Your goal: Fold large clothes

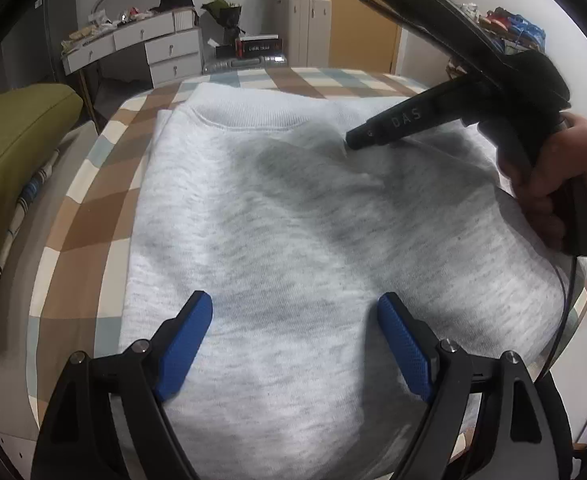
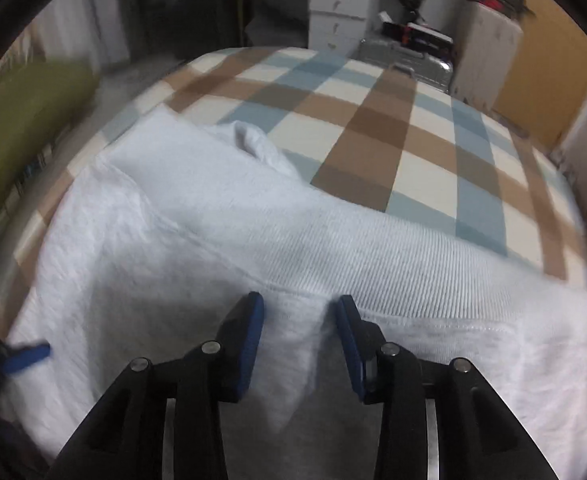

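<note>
- Leftmost, a green cushion (image 1: 17, 140) was seen beside the checked bedcover (image 1: 93, 208), clear of the work.
- The grey sweatshirt (image 1: 277, 216) was laid flat on that bedcover, its long axis running away from the left-hand camera, with the ribbed neckline (image 1: 253, 120) at the far end.
- The left gripper (image 1: 295, 320) was held released, its blue pads spread wide just above the near part of the sweatshirt, nothing being grasped between them.
- Further right, the right gripper (image 1: 351, 144) was seen pointed down at the cloth near the neckline, with its tip at the fabric.
- In its own view, the right gripper (image 2: 299, 320) was shown with its pads (image 2: 249, 344) partly closed around a raised ridge of cloth just short of a ribbed band (image 2: 373, 264); whether the ridge was truly pinched could not be told, the picture being blurred.
- The far end was judged nearer the right hand (image 1: 553, 184) and the near end nearer the left, so a fold along the long axis would likely be led by whichever end was lifted.
</note>
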Available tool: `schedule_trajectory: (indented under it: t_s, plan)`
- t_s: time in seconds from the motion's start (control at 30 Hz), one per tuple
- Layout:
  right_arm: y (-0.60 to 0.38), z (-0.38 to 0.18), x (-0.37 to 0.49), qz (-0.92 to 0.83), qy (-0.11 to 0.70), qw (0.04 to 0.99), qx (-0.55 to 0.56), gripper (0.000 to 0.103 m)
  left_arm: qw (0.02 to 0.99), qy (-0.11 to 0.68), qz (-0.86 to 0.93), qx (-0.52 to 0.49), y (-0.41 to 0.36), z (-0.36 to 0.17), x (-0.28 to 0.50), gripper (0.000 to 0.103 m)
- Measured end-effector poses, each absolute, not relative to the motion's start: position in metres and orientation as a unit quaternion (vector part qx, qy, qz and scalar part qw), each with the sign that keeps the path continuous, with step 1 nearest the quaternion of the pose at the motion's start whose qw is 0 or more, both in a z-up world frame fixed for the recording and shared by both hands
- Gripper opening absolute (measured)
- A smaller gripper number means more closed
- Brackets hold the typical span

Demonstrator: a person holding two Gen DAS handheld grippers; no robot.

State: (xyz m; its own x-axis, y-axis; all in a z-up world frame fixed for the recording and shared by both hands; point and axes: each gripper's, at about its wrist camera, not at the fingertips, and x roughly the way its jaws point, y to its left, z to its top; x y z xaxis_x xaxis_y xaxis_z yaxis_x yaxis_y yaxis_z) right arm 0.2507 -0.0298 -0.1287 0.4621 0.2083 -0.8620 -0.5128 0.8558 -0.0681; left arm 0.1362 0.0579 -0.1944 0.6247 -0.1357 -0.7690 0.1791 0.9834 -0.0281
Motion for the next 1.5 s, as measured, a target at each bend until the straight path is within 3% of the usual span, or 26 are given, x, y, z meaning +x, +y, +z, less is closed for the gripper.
schedule_trajectory:
  t_s: [0.1, 0.17, 0.2, 0.23, 0.3, 0.37, 0.47, 0.7, 0.87, 1.0, 1.1, 1.17, 1.2, 1.23, 1.3, 1.37, 1.5]
  plan:
    - [-0.052, -0.107, 0.229, 0.267, 0.461, 0.838, -0.119, 0.034, 0.900, 0.425, -0.089, 0.023, 0.058, -0.194, 0.136, 0.082]
    - [-0.085, -0.081, 0.203, 0.290, 0.409, 0.863, -0.070, 0.040, 0.900, 0.427, -0.087, 0.024, 0.057, -0.194, 0.136, 0.082]
    - [-0.106, -0.067, 0.188, 0.296, 0.372, 0.878, -0.043, 0.055, 0.900, 0.427, -0.087, 0.023, 0.057, -0.193, 0.136, 0.082]
    - [-0.125, -0.057, 0.172, 0.297, 0.339, 0.893, -0.018, 0.083, 0.899, 0.428, -0.086, 0.023, 0.058, -0.193, 0.136, 0.082]
    - [-0.171, -0.039, 0.133, 0.283, 0.262, 0.922, 0.039, 0.103, 0.897, 0.432, -0.085, 0.024, 0.057, -0.192, 0.137, 0.082]
    - [-0.202, -0.030, 0.104, 0.278, 0.210, 0.935, 0.071, 0.103, 0.895, 0.437, -0.085, 0.022, 0.058, -0.191, 0.139, 0.082]
    - [-0.238, -0.031, 0.081, 0.281, 0.214, 0.930, 0.105, 0.103, 0.892, 0.445, -0.081, 0.023, 0.056, -0.185, 0.140, 0.082]
    - [-0.276, -0.078, 0.092, 0.184, 0.357, 0.913, 0.064, 0.103, 0.906, 0.412, -0.086, 0.039, 0.045, -0.158, 0.139, 0.082]
    - [-0.291, -0.132, 0.122, 0.126, 0.466, 0.875, 0.025, 0.103, 0.891, 0.447, -0.074, 0.035, 0.042, -0.174, 0.155, 0.082]
    - [-0.280, -0.138, 0.126, 0.116, 0.458, 0.881, -0.024, 0.103, 0.886, 0.458, -0.073, 0.000, 0.051, -0.184, 0.159, 0.086]
    - [-0.277, -0.136, 0.128, 0.115, 0.457, 0.881, -0.029, 0.097, 0.886, 0.455, -0.082, -0.012, 0.055, -0.187, 0.158, 0.089]
    - [-0.277, -0.128, 0.128, 0.115, 0.456, 0.882, -0.035, 0.084, 0.889, 0.451, -0.082, -0.001, 0.052, -0.187, 0.156, 0.090]
    - [-0.276, -0.121, 0.128, 0.114, 0.456, 0.881, -0.044, 0.066, 0.891, 0.447, -0.081, 0.004, 0.051, -0.187, 0.155, 0.090]
    - [-0.276, -0.113, 0.129, 0.110, 0.452, 0.884, -0.048, 0.035, 0.892, 0.445, -0.080, 0.005, 0.050, -0.188, 0.154, 0.090]
    - [-0.279, -0.087, 0.139, 0.133, 0.425, 0.895, -0.015, 0.011, 0.894, 0.441, -0.080, 0.004, 0.049, -0.188, 0.152, 0.090]
    - [-0.273, -0.078, 0.160, 0.156, 0.414, 0.896, 0.020, 0.020, 0.894, 0.441, -0.081, 0.002, 0.050, -0.188, 0.153, 0.091]
    - [-0.240, -0.095, 0.223, 0.177, 0.453, 0.874, 0.016, 0.021, 0.896, 0.436, -0.083, 0.005, 0.051, -0.189, 0.153, 0.092]
